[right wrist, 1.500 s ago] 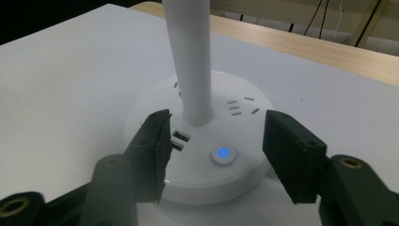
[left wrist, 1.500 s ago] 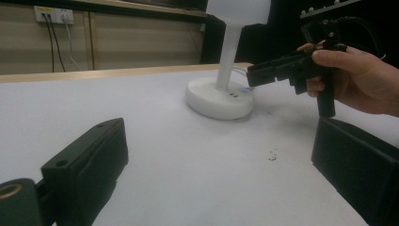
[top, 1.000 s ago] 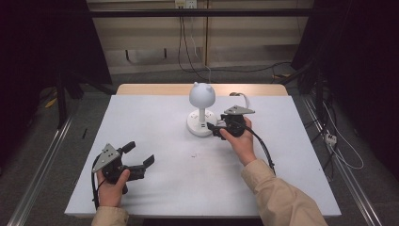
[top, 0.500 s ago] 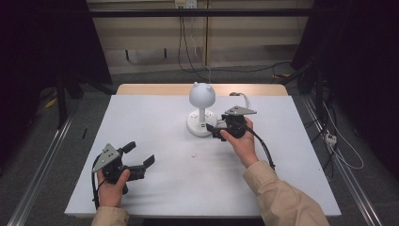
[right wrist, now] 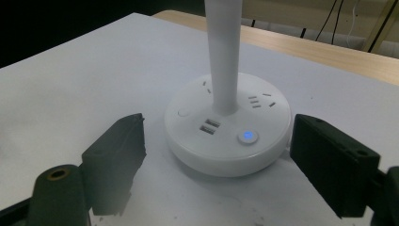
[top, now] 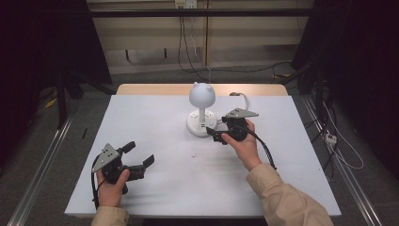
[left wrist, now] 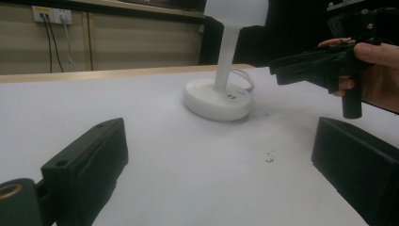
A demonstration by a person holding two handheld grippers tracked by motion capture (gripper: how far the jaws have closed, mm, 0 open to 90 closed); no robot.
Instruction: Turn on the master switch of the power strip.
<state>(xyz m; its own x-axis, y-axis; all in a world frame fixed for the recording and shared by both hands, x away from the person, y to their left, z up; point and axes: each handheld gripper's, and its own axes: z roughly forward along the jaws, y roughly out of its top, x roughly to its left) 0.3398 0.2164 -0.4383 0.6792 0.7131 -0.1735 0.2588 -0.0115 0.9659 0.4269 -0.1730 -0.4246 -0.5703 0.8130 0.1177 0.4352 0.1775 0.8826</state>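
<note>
A white desk lamp [top: 202, 94] with a round head stands on a round base [top: 200, 126] at the table's middle back. The base [right wrist: 226, 136] carries sockets, two USB ports and a button lit blue [right wrist: 248, 136]. My right gripper [top: 214, 134] is at the base's right front. It is open and its jaws have just been opening. The base's near edge sits between them [right wrist: 216, 136] and the pads do not touch it. My left gripper [top: 139, 153] rests open at the front left with nothing between its jaws [left wrist: 221, 136]. It points toward the lamp base [left wrist: 216, 99] and the right gripper [left wrist: 301, 68].
A white sheet covers the table [top: 164, 188], and a wooden strip [top: 155, 89] shows at its far edge. The lamp's white cable [top: 240, 96] loops off behind the base. A small dark mark [top: 193, 154] lies mid-table. Metal rails run along the floor on both sides.
Little differs: the right gripper stays by the lamp base with barely any shift, and the left gripper has kept still.
</note>
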